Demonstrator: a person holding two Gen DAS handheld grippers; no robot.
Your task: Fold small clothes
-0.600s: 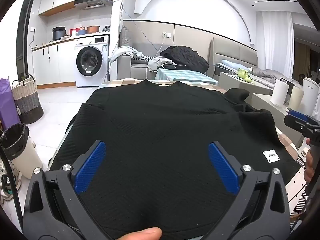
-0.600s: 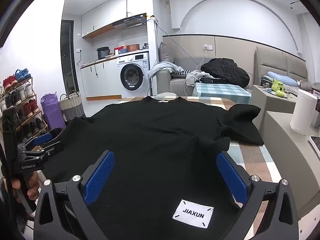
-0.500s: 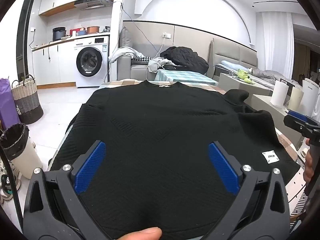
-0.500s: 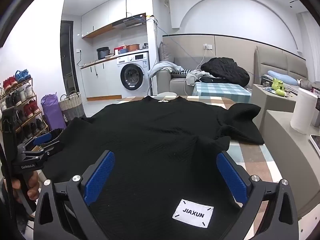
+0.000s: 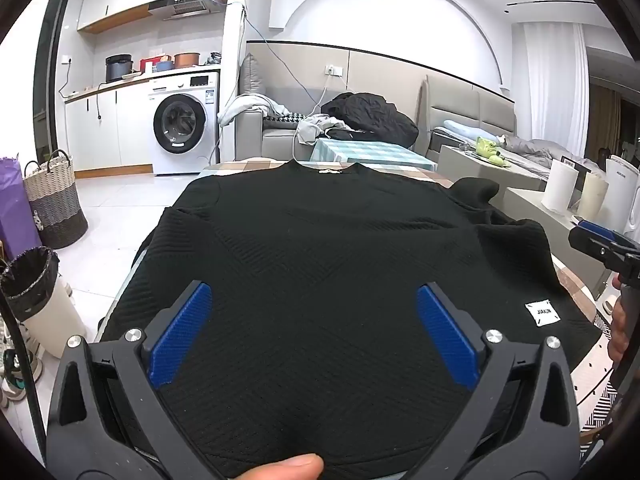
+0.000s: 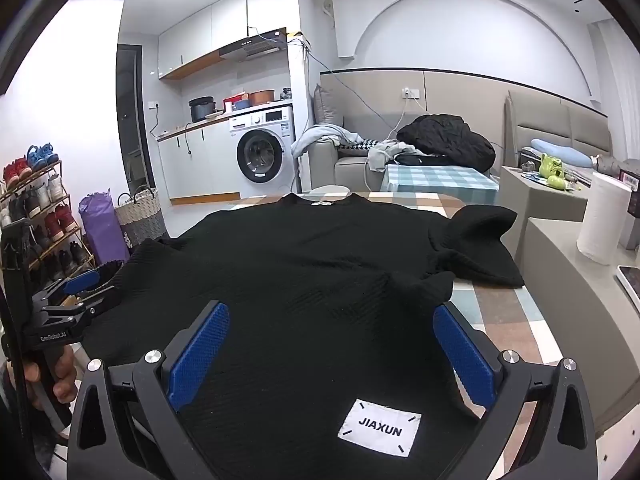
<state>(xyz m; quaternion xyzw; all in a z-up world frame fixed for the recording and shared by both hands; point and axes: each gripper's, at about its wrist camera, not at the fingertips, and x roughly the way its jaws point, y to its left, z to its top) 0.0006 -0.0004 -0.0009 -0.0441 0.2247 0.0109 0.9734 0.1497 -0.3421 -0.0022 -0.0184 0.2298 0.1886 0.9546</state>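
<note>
Right, my left gripper [image 5: 312,332] and right gripper [image 6: 332,356] both hang with jaws wide and nothing between them, over the near hem of the black sweater [image 5: 320,248], which lies flat on the checked worktop [image 6: 500,312], collar at the far end. One sleeve [image 6: 476,240] is bunched up on the right, so I reckon I should smooth that first, then pinch the cloth at the edges for an even fold. Off to the left, the bin [image 5: 36,292] has a black liner, and I can't see what the woven basket [image 5: 52,200] holds.
</note>
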